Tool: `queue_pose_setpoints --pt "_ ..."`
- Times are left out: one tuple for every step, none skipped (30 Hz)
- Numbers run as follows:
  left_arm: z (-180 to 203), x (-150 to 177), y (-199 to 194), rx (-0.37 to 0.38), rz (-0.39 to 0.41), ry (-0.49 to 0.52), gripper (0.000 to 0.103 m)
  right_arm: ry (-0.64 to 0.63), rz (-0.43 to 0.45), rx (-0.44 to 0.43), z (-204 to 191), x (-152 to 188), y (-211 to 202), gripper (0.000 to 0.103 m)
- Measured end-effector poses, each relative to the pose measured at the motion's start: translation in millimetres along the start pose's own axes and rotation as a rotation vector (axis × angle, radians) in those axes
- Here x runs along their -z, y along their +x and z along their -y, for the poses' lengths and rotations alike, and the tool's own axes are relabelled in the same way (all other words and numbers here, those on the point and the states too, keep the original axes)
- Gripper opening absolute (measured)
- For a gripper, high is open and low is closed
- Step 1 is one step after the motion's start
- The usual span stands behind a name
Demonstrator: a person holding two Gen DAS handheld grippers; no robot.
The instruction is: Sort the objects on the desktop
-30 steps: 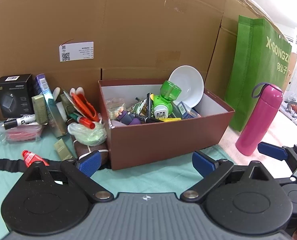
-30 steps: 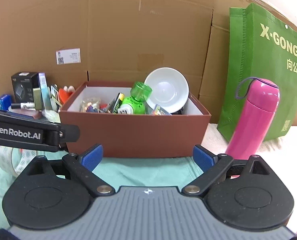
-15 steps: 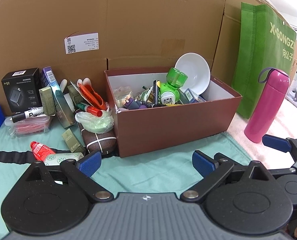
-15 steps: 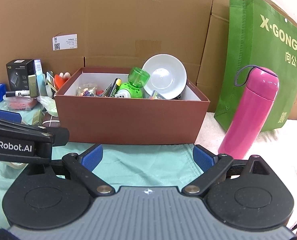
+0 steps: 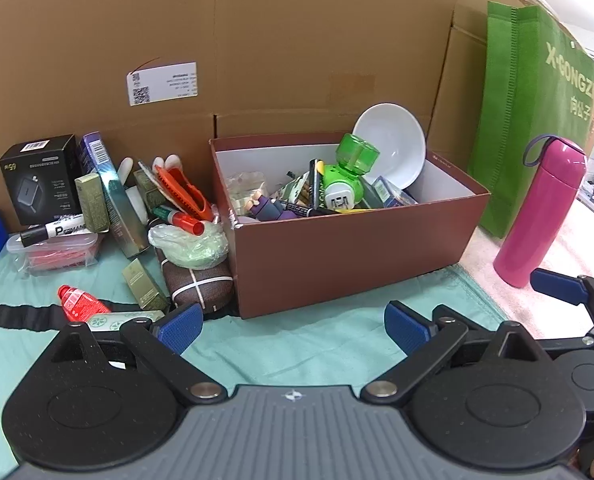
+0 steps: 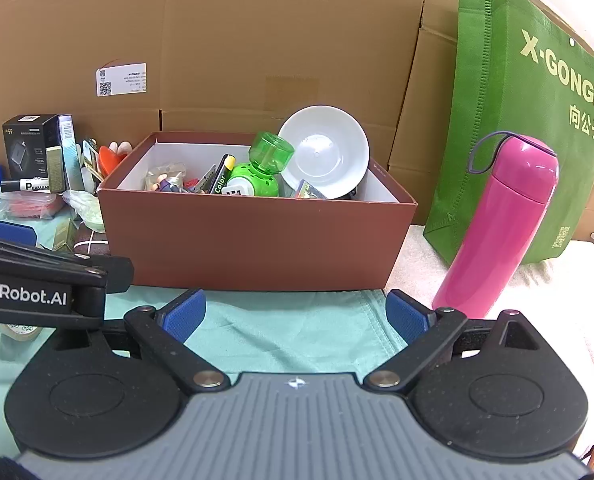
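A brown box (image 5: 349, 256) (image 6: 253, 236) on the teal cloth holds a white bowl (image 5: 391, 144) (image 6: 325, 152), a green bottle (image 5: 347, 176) (image 6: 263, 168), pens and small packets. Loose items lie left of it: a black carton (image 5: 37, 178), a marker (image 5: 53, 232), an orange tool (image 5: 183, 192), a red-capped tube (image 5: 81, 302). A pink flask (image 5: 541, 208) (image 6: 505, 220) stands to the right. My left gripper (image 5: 293, 326) and my right gripper (image 6: 295, 314) hang open before the box, both with nothing between the fingers.
Cardboard sheets (image 5: 257, 40) wall off the back. A green fabric bag (image 6: 525, 120) stands behind the flask on a pale towel (image 6: 537, 280). A brown pouch (image 5: 201, 280) lies against the box's left corner. The other gripper's body (image 6: 37, 280) crosses the right wrist view's left side.
Both grippers have drawn back and risen a little from the box, so more of the cloth and the loose items on the left show. Jaws stay open.
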State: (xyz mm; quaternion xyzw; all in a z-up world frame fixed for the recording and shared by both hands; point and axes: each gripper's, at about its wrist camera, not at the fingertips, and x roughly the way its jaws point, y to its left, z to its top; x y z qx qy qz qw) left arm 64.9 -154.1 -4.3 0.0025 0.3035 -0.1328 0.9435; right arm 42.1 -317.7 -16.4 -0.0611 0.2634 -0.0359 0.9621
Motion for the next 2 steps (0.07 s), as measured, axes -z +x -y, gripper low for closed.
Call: queue_pose_setpoints --pt "-0.3 -0.2 0.3 0.003 -0.002 0.0 0.1 -0.001 0.0 0.0 -0.6 0.1 0.0 0.094" --pt "-0.3 -0.3 0.0 0.005 -0.003 0.0 0.1 -0.002 0.0 0.0 -1.1 0.1 -0.1 0.094"
